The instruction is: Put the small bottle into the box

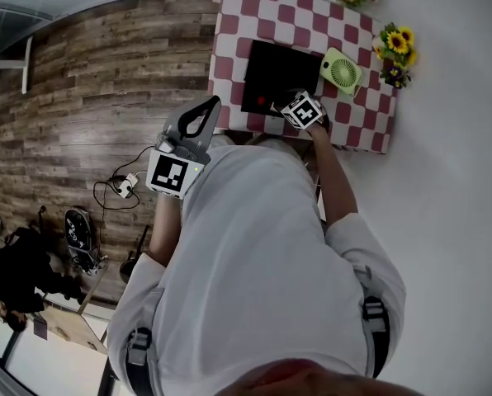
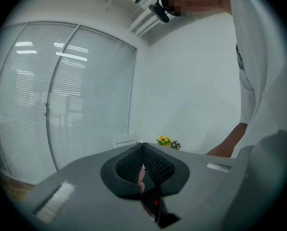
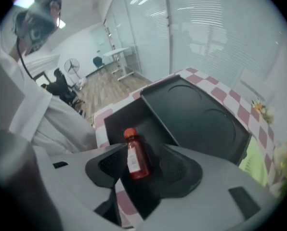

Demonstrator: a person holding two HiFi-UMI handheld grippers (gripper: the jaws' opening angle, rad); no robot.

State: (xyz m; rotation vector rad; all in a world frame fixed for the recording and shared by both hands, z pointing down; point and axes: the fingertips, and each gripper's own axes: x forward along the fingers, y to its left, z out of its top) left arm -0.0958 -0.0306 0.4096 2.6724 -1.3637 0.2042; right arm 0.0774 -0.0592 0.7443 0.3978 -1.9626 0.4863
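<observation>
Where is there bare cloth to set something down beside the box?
The checkered tablecloth is bare left of the black box and along its far edge. The right side is crowded, with the green fan and sunflowers.

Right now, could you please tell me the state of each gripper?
Left gripper: shut, holding nothing.
Right gripper: open; the bottle stands between its jaws in the box, not gripped.

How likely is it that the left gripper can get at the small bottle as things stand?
Probably not. The left gripper is held beside the table, shut and aimed at the wall, while the small bottle sits in the box between the right gripper's open jaws, which block the way.
</observation>
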